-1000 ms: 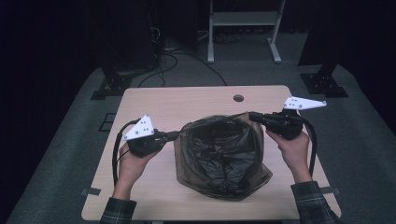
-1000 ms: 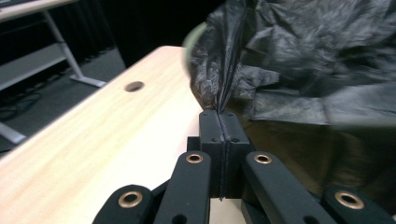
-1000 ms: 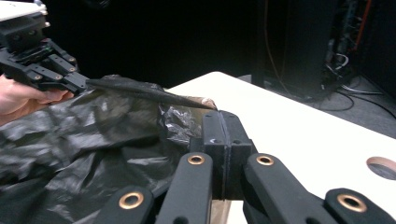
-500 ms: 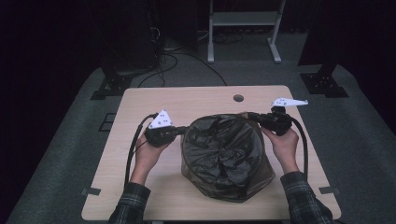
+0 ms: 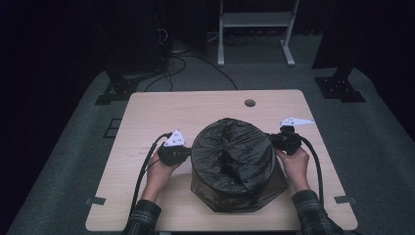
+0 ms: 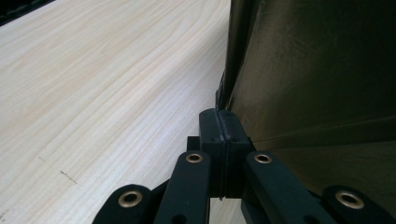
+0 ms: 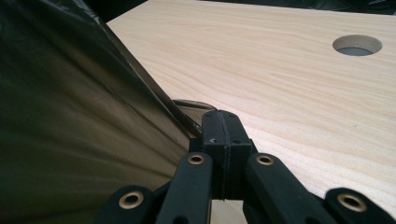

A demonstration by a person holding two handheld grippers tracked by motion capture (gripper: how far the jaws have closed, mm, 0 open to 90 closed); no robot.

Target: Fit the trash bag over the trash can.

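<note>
I hold a pair of tongs in each hand, one on either side of the black plastic bag [image 5: 235,164], which sits on the wooden table [image 5: 205,105] between my two forearms, on the near half of the tabletop, well short of the round cable hole [image 5: 250,103] at the far edge.

My left gripper [image 6: 219,119] is at the bag's left side. In the left gripper view its two black jaws are pressed flat together, and a thin edge of the bag's film comes down right to their tips; the film seems pinched between them, with the bag's dark, glossy wall rising just beside them.

My right gripper [image 7: 222,121] is at the bag's right side, mirrored. Its jaws are also pressed together, and the taut edge of the bag runs down into their tips, so it looks pinched there too.

From above, the bag stands bulging and crumpled on top, stretched between the left gripper [image 5: 188,152] and the right gripper [image 5: 270,139].
</note>
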